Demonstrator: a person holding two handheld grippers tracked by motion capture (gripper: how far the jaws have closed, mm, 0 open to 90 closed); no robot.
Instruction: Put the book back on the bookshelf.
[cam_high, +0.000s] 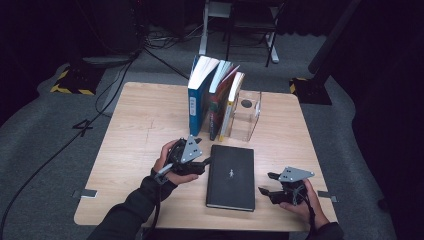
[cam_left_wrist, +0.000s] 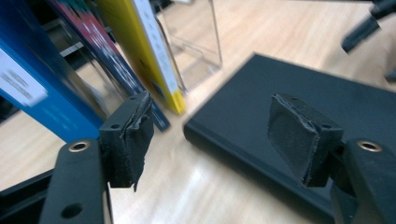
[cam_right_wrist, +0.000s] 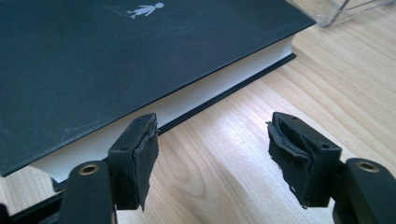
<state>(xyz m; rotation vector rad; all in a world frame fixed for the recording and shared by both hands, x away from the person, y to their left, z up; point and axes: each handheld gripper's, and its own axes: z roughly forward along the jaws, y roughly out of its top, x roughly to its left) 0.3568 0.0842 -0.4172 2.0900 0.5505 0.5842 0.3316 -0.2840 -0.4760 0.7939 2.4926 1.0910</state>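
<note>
A black hardcover book (cam_high: 231, 176) lies flat on the wooden table (cam_high: 140, 130), with a small white figure on its cover. My left gripper (cam_high: 206, 162) is at the book's left edge, near its far corner. In the left gripper view that gripper (cam_left_wrist: 210, 140) stands open, the corner of the black book (cam_left_wrist: 289, 107) just beyond its pads and nothing between them. My right gripper (cam_high: 266, 183) hovers off the book's right edge. Its jaws (cam_right_wrist: 212, 158) are open over bare wood, beside the white page edge of the black book (cam_right_wrist: 116, 56).
Behind the black book stand a blue book (cam_high: 198, 97), a dark red book (cam_high: 218, 102) and a yellow book (cam_high: 230, 107), leaning against a clear acrylic stand (cam_high: 246, 115). Cables and a chair base lie on the floor beyond the table.
</note>
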